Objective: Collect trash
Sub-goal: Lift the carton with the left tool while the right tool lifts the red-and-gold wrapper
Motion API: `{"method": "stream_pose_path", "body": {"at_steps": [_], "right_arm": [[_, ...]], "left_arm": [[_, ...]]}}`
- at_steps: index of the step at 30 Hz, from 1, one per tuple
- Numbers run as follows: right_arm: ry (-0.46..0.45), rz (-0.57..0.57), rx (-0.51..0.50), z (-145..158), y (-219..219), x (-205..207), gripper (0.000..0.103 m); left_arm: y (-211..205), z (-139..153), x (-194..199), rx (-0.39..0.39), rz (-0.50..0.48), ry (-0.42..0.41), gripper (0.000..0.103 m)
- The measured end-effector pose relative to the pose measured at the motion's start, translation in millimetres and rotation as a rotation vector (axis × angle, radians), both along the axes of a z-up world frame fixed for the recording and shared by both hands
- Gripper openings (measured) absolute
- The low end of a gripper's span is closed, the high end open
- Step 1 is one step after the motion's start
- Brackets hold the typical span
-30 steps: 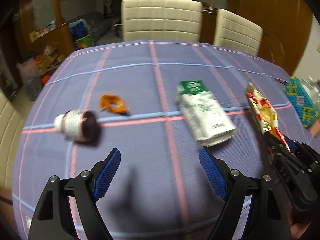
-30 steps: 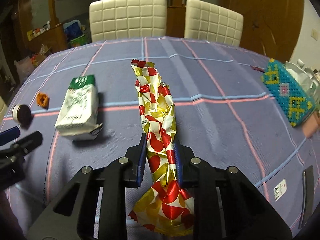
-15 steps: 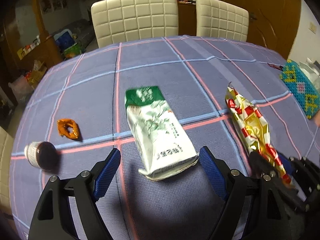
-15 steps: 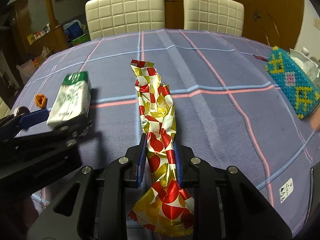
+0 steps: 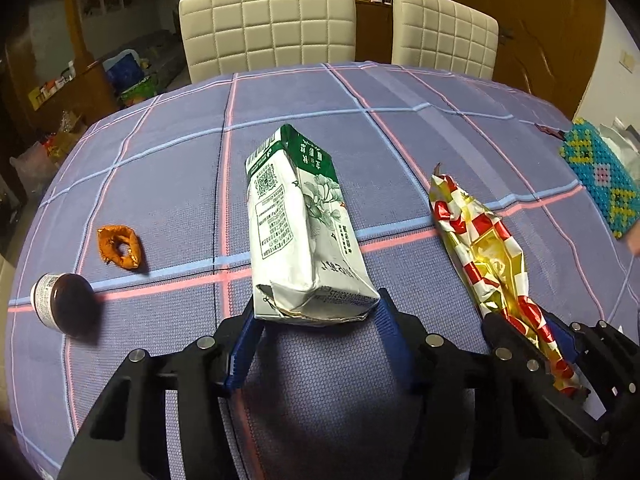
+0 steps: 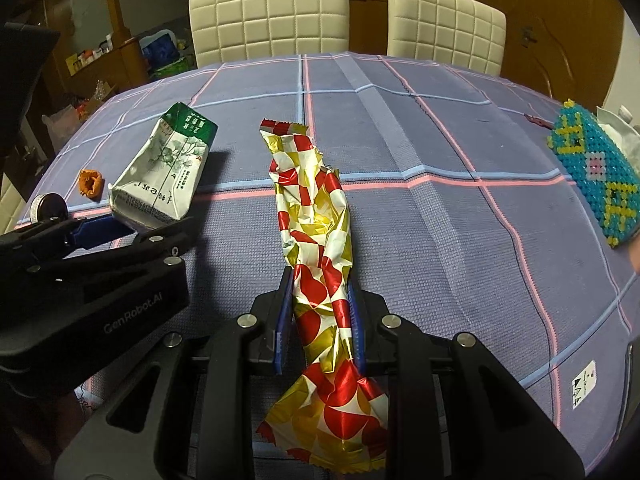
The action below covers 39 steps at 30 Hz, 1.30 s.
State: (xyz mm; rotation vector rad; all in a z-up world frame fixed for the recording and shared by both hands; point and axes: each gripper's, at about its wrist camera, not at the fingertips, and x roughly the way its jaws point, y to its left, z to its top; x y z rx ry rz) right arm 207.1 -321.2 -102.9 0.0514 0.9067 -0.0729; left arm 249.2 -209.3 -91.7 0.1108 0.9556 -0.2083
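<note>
A: Right, left gripper (image 5: 316,322) first. Its blue pads have just been closing and now bracket the near, crumpled end of the milk carton (image 5: 298,224), one on each side, apparently touching its corners.

B: A real squeeze?

A: Looks like contact, though I can't swear it's firm. That end is already dented, so I'd say close gently and evenly, or it folds and slips out.

B: And the other hand?

A: The right gripper (image 6: 320,320) has its pads pressed in on the red-and-gold wrapper (image 6: 316,208), pinching it near the tail. The rest trails away across the tablecloth (image 6: 440,160).

B: Where does everything sit, relative to the carton?

A: The wrapper lies to its right, close beside it. To its left there's an orange scrap (image 5: 120,246), and further left a small jar (image 5: 60,304) on its side. Both are well apart from the carton and untouched.

B: Advice for the lift?

A: Bring the carton straight up and keep it level, since the far green end overhangs the grip.
</note>
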Motion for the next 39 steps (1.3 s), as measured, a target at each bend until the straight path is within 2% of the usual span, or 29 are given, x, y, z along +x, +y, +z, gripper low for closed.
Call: {"method": "stream_pose_path", "body": {"at_steps": [9, 18, 21, 25, 39], "right_arm": [[-0.004, 0.013, 0.008, 1.1, 0.6, -2.2, 0.026], [-0.034, 0.040, 0.011, 12.1, 11.6, -15.3, 0.026], [-0.042, 0.051, 0.009, 17.6, 20.4, -22.0, 0.026], [-0.048, 0.071, 0.014, 26.1, 33.6, -33.4, 0.026], [-0.122, 0.155, -0.048, 60.8, 94.2, -81.7, 0.026]], "left_arm": [[0.3, 2.4, -3.9, 0.011, -0.002, -0.014, 0.053], [13.8, 20.6, -24.7, 0.017, 0.013, -0.054, 0.053], [23.1, 28.3, -35.3, 0.016, 0.026, -0.070, 0.053], [37.7, 35.9, -48.8, 0.018, 0.044, -0.079, 0.042], [96.9, 64.4, -104.1, 0.015, 0.113, -0.170, 0.039]]}}
